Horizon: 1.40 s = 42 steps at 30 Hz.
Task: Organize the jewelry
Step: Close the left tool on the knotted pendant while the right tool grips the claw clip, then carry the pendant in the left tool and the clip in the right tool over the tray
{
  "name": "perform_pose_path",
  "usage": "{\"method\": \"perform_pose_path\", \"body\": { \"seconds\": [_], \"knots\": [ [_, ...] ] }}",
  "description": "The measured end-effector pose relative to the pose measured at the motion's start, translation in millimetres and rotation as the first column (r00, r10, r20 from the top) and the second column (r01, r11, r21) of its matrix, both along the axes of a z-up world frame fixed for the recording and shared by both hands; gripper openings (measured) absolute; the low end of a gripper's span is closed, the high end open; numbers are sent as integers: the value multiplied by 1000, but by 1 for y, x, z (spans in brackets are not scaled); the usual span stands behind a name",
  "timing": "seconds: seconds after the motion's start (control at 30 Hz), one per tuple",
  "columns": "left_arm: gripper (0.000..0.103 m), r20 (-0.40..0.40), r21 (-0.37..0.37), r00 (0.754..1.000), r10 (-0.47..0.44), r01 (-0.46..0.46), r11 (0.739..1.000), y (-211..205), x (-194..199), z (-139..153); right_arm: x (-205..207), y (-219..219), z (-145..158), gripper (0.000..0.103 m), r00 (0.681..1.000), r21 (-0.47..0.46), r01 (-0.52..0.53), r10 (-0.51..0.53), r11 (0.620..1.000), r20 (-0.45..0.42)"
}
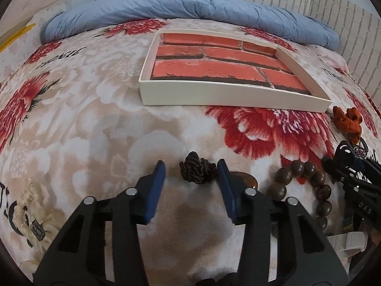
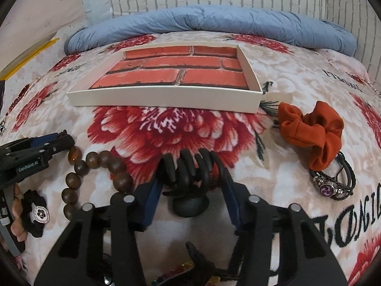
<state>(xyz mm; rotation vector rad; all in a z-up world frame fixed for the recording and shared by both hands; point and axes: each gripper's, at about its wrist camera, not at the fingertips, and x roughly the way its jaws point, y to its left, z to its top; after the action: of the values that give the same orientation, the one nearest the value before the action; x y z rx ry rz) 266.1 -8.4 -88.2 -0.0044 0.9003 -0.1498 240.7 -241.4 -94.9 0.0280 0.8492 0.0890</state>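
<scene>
A shallow white box (image 1: 228, 96) with a red brick-print floor lies on the floral blanket; it also shows in the right wrist view (image 2: 164, 99). My left gripper (image 1: 193, 166) is open, its blue pads either side of a dark brown braided cord knot (image 1: 197, 170) on the blanket. My right gripper (image 2: 191, 170) stands around a black claw hair clip (image 2: 190, 169); the pads flank it closely, and contact is unclear. A brown wooden bead bracelet (image 1: 307, 181) lies between the two grippers, also in the right wrist view (image 2: 95, 174).
An orange scrunchie (image 2: 312, 131) and a black leather bracelet with a purple charm (image 2: 333, 181) lie at right. A black scrunchie with a flower charm (image 2: 35, 212) lies at left. A cream scrunchie (image 1: 31, 214) sits far left. A blue quilt (image 1: 190, 12) lines the back.
</scene>
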Motion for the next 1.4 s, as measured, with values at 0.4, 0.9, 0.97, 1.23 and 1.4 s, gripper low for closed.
{"method": "perform_pose_path", "body": {
  "seconds": [0.4, 0.9, 0.97, 1.23, 1.4],
  "knots": [
    [21, 11, -38, 1000, -17, 17, 999, 0, -5, 4, -5, -12, 17, 49, 999, 40, -18, 17, 999, 41],
    [19, 144, -86, 989, -39, 52, 995, -10, 1, 69, 22, -15, 61, 49, 991, 44, -42, 36, 998, 127],
    [19, 157, -86, 987, -35, 49, 995, -14, 16, 81, 34, -13, 67, 49, 990, 44, -41, 35, 998, 135],
    [19, 159, -60, 987, -6, 16, 998, -23, 98, 96, 119, -15, 78, 49, 991, 29, 1, -5, 1000, 133],
    [19, 127, -28, 992, -12, 16, 999, -34, 160, 84, 176, -22, 67, 49, 995, 33, 36, -38, 999, 90]
  ]
}}
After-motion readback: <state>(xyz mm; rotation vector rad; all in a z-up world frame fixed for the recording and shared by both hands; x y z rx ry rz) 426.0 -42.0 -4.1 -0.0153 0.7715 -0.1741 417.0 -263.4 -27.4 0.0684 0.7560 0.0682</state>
